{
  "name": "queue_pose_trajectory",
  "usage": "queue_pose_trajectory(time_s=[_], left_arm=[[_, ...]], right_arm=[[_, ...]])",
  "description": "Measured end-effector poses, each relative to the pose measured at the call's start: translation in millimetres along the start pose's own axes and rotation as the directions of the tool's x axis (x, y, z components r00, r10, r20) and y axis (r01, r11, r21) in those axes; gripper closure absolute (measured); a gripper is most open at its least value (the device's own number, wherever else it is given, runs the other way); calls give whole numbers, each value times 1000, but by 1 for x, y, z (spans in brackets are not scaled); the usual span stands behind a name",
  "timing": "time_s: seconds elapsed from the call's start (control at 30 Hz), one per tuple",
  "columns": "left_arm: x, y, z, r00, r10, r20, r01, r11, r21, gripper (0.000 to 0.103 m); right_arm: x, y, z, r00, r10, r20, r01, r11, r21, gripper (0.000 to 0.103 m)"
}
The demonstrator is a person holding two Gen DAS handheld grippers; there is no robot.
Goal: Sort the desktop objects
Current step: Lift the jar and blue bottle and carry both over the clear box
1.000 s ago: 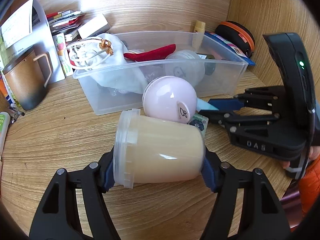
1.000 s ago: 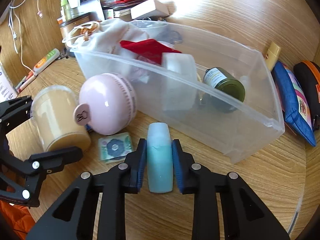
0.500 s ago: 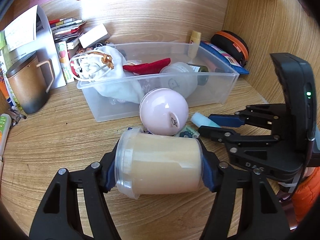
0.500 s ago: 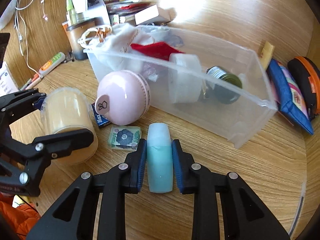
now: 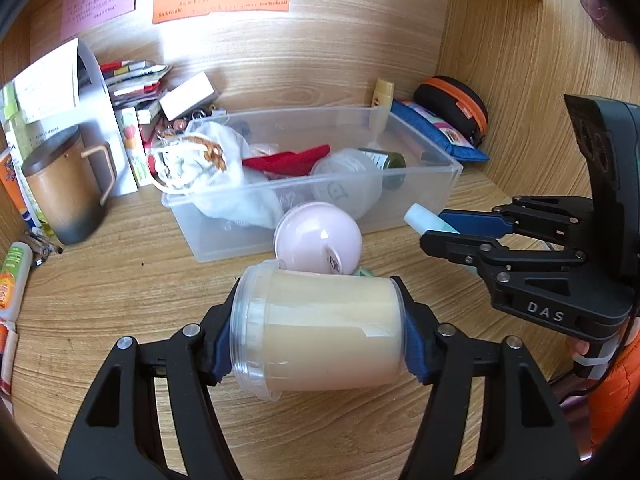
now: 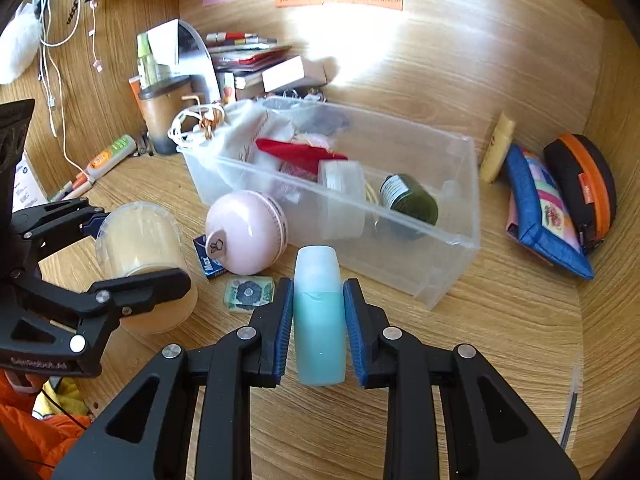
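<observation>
Left gripper (image 5: pixel 320 336) clamped end to end on a lidded clear jar of beige cream (image 5: pixel 320 332), pads on lid and base, jar lying crosswise between the fingers and clear of the table (image 5: pixel 120 280). Right gripper (image 6: pixel 319 328) closed tight on a small teal bottle (image 6: pixel 319 312), bottle running along the fingers, pale cap pointing ahead. Both loads aloft, short of the clear plastic bin (image 6: pixel 452 240) that lies ahead of both sets of fingers.

Likely troubles from here:

- Jar slipping. Smooth plastic, held only at two small spots on its ends; a tilt or jolt could roll it out from between the pads and drop it on the table.
- Collision with the pink round case (image 5: pixel 318 238), sitting just beyond the jar, against the bin's near wall. A low, straight approach would shove it, or the small patterned tile (image 6: pixel 249 294) and blue packet (image 6: pixel 208 258) beside it.
- Catching the bin's near rim if carried in too low; light bin, apt to slide or tip.
- Crowding. Left half of the bin already packed with a white drawstring bag (image 5: pixel 208 172), red cloth (image 5: pixel 288 160), translucent tub and green jar (image 6: pixel 408 204); free room seems to lie only toward the right end.
- Grippers fouling each other, being close side by side and probably bound for the same bin.
</observation>
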State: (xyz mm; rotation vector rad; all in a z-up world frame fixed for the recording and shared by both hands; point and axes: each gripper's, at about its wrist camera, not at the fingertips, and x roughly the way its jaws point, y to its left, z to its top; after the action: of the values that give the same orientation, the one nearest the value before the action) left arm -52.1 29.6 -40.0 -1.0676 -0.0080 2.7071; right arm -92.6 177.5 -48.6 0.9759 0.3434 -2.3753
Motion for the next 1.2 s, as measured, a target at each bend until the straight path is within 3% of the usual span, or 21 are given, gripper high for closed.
queue_pose_trajectory(time_s=[0.53,0.73,1.2], left_arm=[[-19,12,33,996,24,89,-22,1000,-17,37],[-18,19,47,995,-8,98,11,999,-30,37],[-3,24,79,994,-6,110,8,1000,-12,37]], right_arm=[[-24,-6,26,996,-43,81,43,999,3,80],[-23,-10,35,995,-48,85,47,999,11,80],[-2,-28,58,995,-49,86,45,998,38,80]])
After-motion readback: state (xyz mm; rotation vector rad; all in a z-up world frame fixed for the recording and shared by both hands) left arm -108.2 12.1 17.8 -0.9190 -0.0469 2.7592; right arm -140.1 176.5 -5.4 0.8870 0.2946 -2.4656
